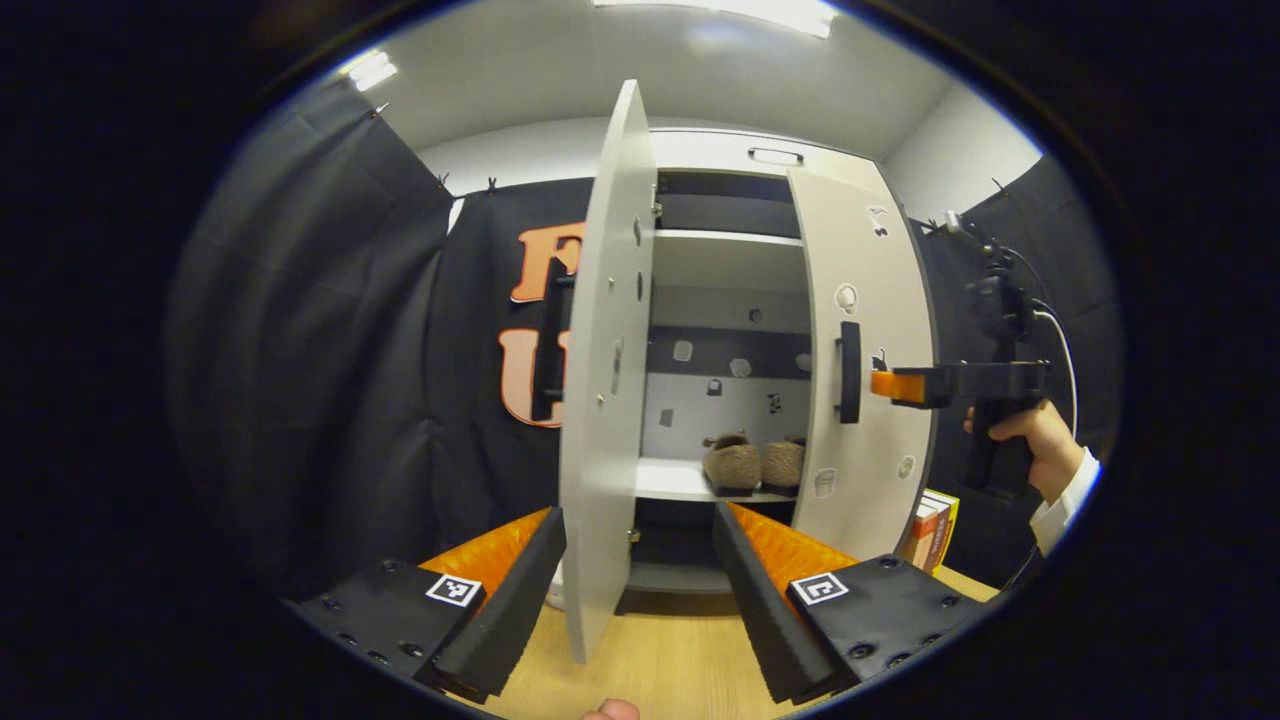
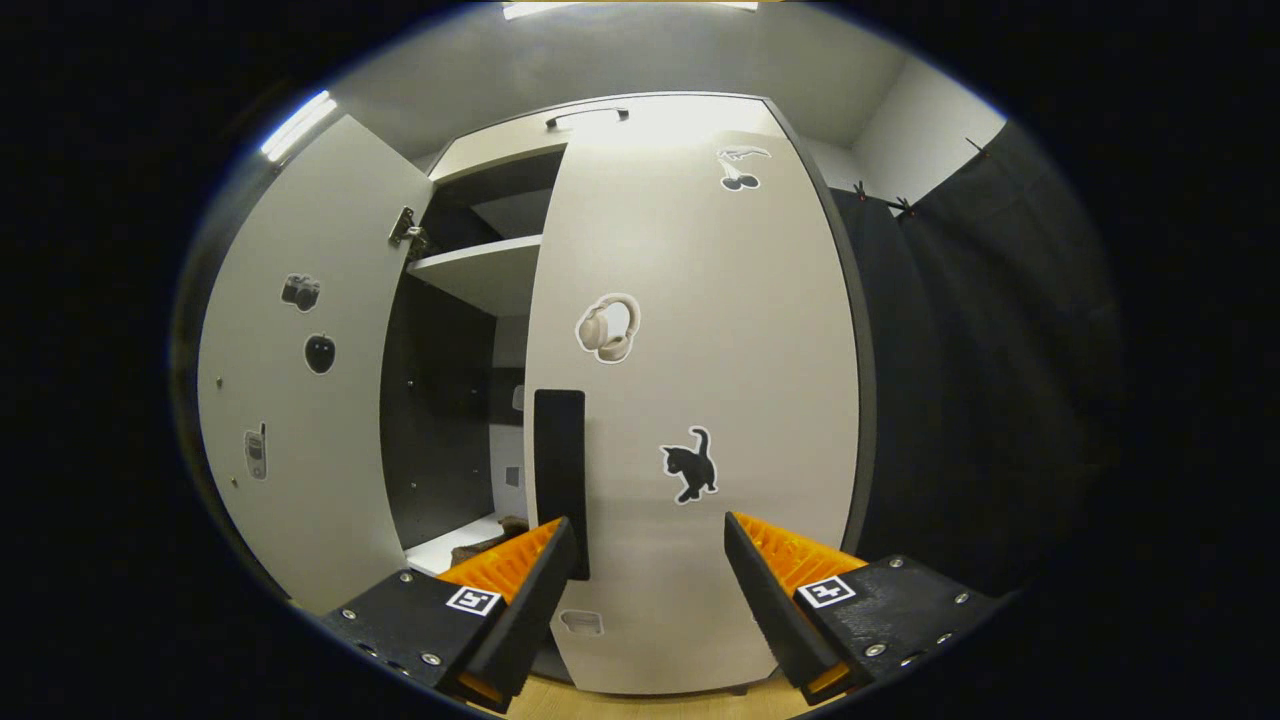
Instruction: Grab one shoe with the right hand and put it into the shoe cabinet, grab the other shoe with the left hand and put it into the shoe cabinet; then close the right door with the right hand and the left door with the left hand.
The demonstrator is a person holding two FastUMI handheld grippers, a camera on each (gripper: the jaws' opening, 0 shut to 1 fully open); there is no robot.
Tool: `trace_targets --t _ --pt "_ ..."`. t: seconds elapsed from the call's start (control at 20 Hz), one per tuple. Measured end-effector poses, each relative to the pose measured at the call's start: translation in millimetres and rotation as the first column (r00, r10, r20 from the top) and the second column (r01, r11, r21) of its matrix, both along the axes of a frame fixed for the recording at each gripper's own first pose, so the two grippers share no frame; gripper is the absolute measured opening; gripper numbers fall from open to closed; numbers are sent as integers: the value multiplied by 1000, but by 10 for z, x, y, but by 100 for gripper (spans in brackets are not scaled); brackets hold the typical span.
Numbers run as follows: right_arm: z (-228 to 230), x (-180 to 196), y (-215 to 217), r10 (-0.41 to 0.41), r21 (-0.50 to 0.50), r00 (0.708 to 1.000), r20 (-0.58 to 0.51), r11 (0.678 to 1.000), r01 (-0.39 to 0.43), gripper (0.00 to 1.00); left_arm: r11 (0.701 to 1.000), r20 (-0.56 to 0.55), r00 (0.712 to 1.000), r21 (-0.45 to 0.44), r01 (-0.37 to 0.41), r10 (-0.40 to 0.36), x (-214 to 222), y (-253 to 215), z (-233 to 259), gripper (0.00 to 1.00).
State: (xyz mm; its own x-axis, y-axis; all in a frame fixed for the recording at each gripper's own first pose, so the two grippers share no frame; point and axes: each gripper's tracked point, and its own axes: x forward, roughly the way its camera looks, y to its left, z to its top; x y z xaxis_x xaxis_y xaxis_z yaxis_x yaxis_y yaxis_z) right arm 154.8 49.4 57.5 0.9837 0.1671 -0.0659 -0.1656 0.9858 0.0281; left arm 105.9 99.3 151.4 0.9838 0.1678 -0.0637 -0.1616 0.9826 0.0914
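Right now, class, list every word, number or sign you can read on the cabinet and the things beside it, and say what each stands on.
Readable words or numbers: none.
Right door: cat sticker and headphones sticker, pictures only.
Left door: camera sticker and apple sticker, pictures only.
Box: print too blurred to read.

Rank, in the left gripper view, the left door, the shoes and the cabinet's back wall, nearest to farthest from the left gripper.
1. left door, edge-on between the left gripper's fingers.
2. shoes, on the shelf inside.
3. back wall, behind the shoes.
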Motion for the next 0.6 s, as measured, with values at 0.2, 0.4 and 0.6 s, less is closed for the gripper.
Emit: trace_targets --t 0.2,0.4,0.6 --pt "-83 -400 -42 11 20 1000 -10 1000 -11 92 996 11 997 32 -82 81 145 631 337 99" --pt "-197 -707 -81 2 17 1000 -18 1000 -1 92 993 36 993 47 -112 110 462 1080 604 94" --pt "-299 -961 -147 -33 32 999 -9 999 33 92 995 27 995 31 -94 93 858 1321 642 96"
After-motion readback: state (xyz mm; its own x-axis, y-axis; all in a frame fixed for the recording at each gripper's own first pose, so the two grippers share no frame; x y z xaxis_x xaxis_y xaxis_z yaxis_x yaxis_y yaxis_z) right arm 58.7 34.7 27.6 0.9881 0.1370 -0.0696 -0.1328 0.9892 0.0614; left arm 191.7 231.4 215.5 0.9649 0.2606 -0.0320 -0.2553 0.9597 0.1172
